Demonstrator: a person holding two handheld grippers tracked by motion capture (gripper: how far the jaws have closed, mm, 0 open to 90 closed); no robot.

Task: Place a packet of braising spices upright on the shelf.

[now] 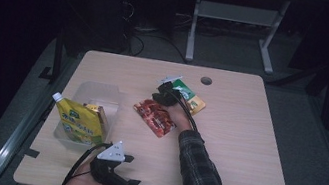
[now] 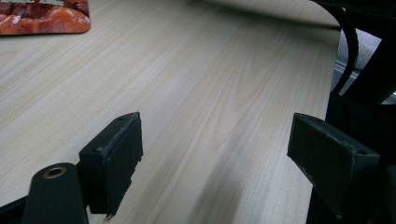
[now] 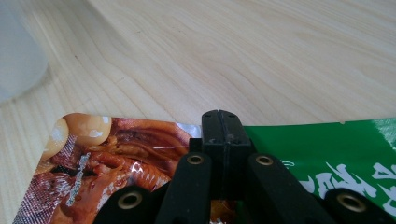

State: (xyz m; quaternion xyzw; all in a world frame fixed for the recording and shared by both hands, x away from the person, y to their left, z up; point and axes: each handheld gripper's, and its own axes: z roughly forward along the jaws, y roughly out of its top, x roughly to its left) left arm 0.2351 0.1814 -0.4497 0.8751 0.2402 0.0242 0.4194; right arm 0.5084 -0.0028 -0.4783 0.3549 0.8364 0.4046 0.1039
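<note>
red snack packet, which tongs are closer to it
Right. The right tongs sit shut over the red snack packet, beside the green packet; the left tongs rest open near the table's front edge.

Dim room w/ dark surround, table (image 1: 236,135) lit evenly, close-ups slightly soft.

The left hand (image 1: 81,183) comes in at the bottom edge of the high view. It holds the left gripper (image 1: 131,170) low and near the person. The gripper points to the right. A grey three-cornered plate sits on top of it, and a black cable loops away from it. In the left gripper view its two black jaws stand far apart, with nothing between them.

The right arm (image 1: 199,174) wears a checked sleeve and reaches forward and to the left. The right hand (image 1: 179,118) holds the right gripper (image 1: 158,95) farther out. In the right gripper view its two jaws are pressed flat together, pointing down.
</note>
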